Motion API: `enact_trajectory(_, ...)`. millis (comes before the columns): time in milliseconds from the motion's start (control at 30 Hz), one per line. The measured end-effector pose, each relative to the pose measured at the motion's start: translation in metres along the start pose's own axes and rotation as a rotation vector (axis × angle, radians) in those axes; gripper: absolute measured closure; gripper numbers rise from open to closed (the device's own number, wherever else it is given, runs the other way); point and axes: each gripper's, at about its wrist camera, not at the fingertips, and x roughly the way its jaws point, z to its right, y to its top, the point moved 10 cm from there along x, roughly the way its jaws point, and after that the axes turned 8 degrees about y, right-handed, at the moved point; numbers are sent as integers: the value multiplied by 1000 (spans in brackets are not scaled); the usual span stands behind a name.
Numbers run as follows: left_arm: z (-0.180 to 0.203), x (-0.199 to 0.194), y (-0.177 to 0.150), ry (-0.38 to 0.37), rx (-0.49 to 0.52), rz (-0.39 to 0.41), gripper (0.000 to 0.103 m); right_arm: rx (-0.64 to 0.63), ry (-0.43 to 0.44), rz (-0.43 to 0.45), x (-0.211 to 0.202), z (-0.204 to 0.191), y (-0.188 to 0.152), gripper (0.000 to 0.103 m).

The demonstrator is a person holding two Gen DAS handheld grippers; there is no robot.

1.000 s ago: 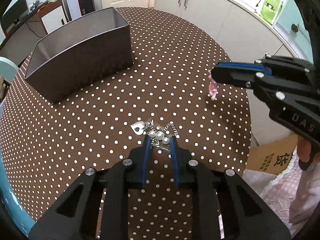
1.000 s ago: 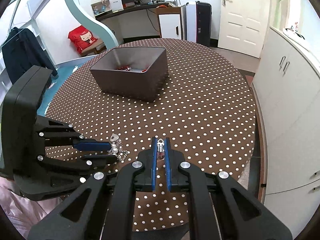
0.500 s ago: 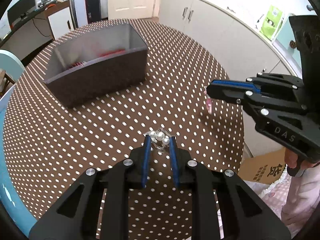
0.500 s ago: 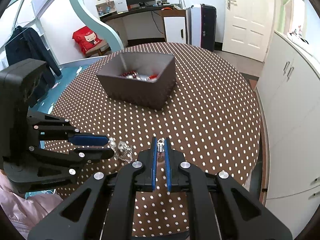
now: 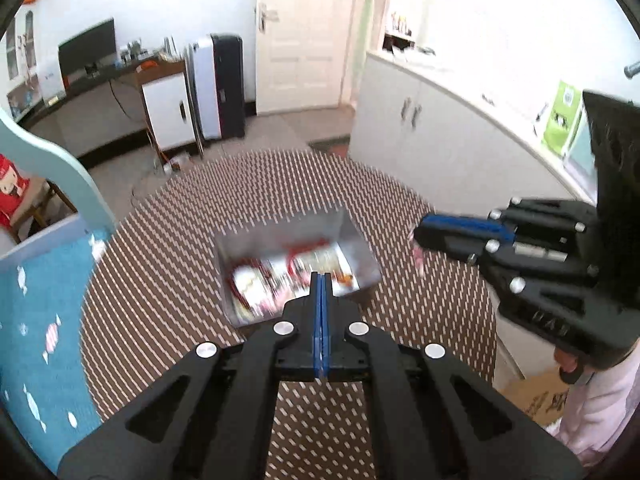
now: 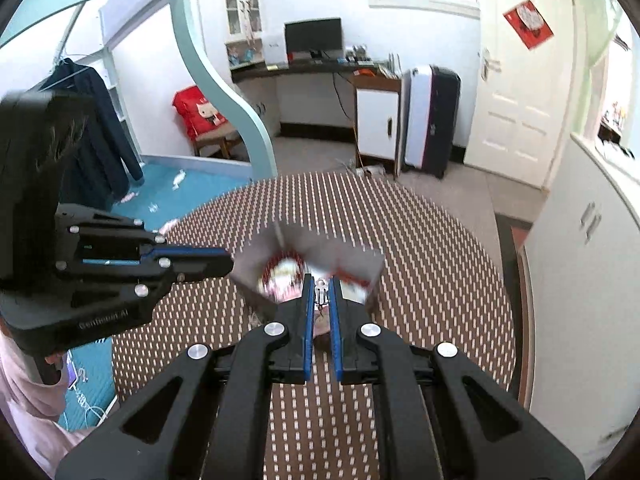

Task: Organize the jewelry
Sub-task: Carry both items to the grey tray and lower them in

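The left gripper is shut tight. Its two blue fingers press flat on each other with no gap, and nothing can be seen between them. The tips hang over the box, at about 6 o'clock of the box's open top.

The box is gray and open on top. It sits near the middle of the round table, which has a brown cloth with white dots. Inside the box is a blurry pile of jewelry, red and white and pink. The picture is too smeared to tell the pieces apart.

The right gripper is open only a little. Its blue fingers have a narrow gap, and a small silver and pink trinket sits in that gap near the tips. The fingers look like they pinch it from both sides. The tips are over the near edge of the box, at about 6 o'clock of it.

In the left camera, the right gripper comes in from 3 o'clock, and the pink trinket hangs down from its tip, just beside the right wall of the box. In the right camera, the left gripper comes in from 9 o'clock, and its tip is right by the left corner of the box.
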Motion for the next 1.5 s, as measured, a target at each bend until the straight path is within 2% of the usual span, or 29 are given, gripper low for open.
enact_trajectory(133, -17, -14, 36, 1, -16, 64, 103, -15, 7, 19, 7, 2, 18, 96)
enact_trajectory(200, -16, -13, 35, -33, 4, 50, 103, -8, 9, 18, 11, 5, 17, 95)
enact_trajectory(233, -14, -8, 26, -45, 8, 20, 96, 5, 11, 13, 13, 9, 13, 95)
enact_trajectory(267, -11, 2, 8, -56, 15, -36, 69, 15, 12, 9, 14, 11, 8, 95)
enact_trajectory(300, -11, 9, -1, -55, 12, -70, 55, 26, 8, 2, 15, 16, 2, 95)
enact_trajectory(333, -9, 16, -17, -62, 0, -102, 46, 43, -2, -8, 17, 22, -6, 95)
enact_trajectory(400, -2, 32, -45, -74, -3, -164, 46, 69, -8, -23, 18, 30, -16, 94)
enact_trajectory(533, 1, 68, -85, -21, -65, -264, 47, 106, 1, -62, 25, 36, -34, 94)
enact_trajectory(600, -7, 78, -89, 36, -99, -254, 46, 113, 7, -84, 31, 38, -41, 94)
enact_trajectory(633, -9, 81, -89, 54, -113, -250, 43, 118, 2, -87, 33, 40, -44, 93)
enact_trajectory(733, -13, 90, -83, 110, -148, -234, 29, 144, 20, -82, 36, 44, -47, 72)
enact_trajectory(767, -11, 95, -83, 114, -144, -243, 29, 148, 10, -80, 36, 46, -48, 63)
enact_trajectory(833, -7, 105, -86, 140, -136, -275, 33, 152, 15, -79, 36, 49, -50, 58)
enact_trajectory(867, -5, 107, -91, 143, -129, -289, 46, 154, 15, -79, 35, 50, -51, 58)
enact_trajectory(933, -7, 112, -92, 207, -103, -274, 53, 156, 10, -80, 33, 55, -54, 57)
enact_trajectory(1000, -8, 113, -90, 212, -112, -265, 66, 166, 19, -82, 33, 59, -58, 56)
enact_trajectory(1033, -9, 114, -89, 216, -114, -263, 81, 171, 20, -84, 34, 60, -61, 56)
enact_trajectory(1100, -9, 114, -89, 198, -108, -260, 88, 179, 17, -92, 36, 61, -68, 56)
enact_trajectory(1300, -10, 107, -94, 139, -128, -265, 91, 202, 32, -99, 38, 60, -78, 56)
enact_trajectory(1367, -5, 109, -84, 124, -132, -270, 92, 210, 35, -100, 38, 60, -78, 56)
enact_trajectory(1500, -1, 85, -75, 94, -131, -238, 92, 225, 60, -89, 40, 58, -72, 56)
